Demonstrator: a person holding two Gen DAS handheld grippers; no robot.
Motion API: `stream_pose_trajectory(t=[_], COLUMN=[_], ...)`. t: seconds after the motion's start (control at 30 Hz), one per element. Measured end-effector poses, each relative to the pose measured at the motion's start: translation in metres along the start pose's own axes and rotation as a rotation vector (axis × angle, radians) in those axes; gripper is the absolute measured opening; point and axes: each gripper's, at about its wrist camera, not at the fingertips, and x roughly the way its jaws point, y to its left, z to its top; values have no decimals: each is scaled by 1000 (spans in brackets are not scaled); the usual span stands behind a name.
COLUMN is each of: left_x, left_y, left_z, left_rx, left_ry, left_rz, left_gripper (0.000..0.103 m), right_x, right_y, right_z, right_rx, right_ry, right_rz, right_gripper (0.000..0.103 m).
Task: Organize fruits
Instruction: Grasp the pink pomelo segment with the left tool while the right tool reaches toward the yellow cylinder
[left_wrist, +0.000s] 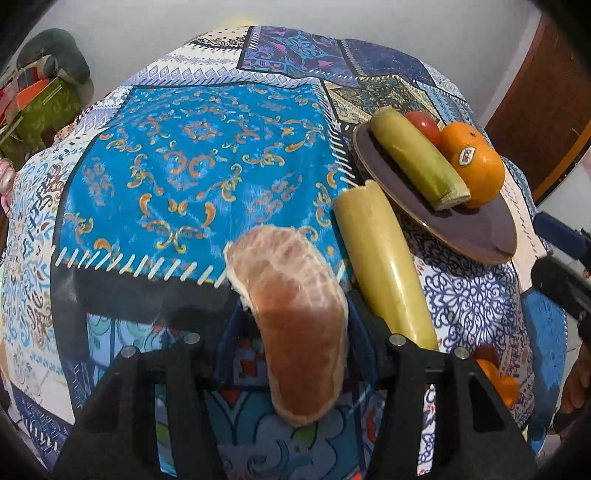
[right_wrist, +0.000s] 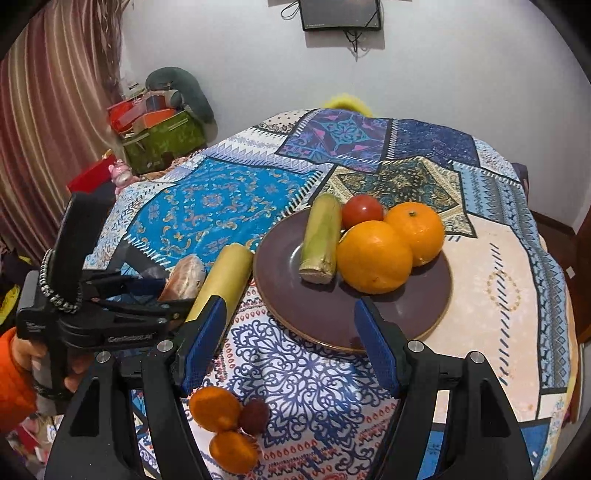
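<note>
White wall (right_wrist: 424, 85) behind patchwork-clothed table (right_wrist: 498, 288); dark monitor (right_wrist: 340, 14) high on wall; striped curtain (right_wrist: 48, 122) left of table; cluttered green box (right_wrist: 166, 140) beside curtain.

I was in a lived-in room of a home. Ahead of my right claw (right_wrist: 291, 347) the counter (right_wrist: 498, 288) wore a patchwork cloth in blues and creams, the household kind. Beyond it, off to my left, striped curtains (right_wrist: 48, 122) hung beside a green box (right_wrist: 162, 140) heaped with cartons, a dark cushion (right_wrist: 184, 88) slumped behind it, and a small pink toy (right_wrist: 121, 173) stood nearby. A dark screen (right_wrist: 340, 14) with dangling cables hung on the plain white wall straight ahead.
</note>
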Motion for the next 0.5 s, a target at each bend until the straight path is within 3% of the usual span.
stream_pose_trajectory(t=[0.27, 0.5], left_x=[-11, -57], left_y=[10, 27], left_z=[-4, -15], left_rx=[-50, -34], left_ry=[-26, -128], left_rz=[-18, 42], left_gripper=[46, 46], right_x=[3, 15], right_y=[12, 37], right_z=[4, 6], right_rx=[-21, -86], right_ry=[9, 48], right_rz=[20, 38], right_gripper=[68, 55])
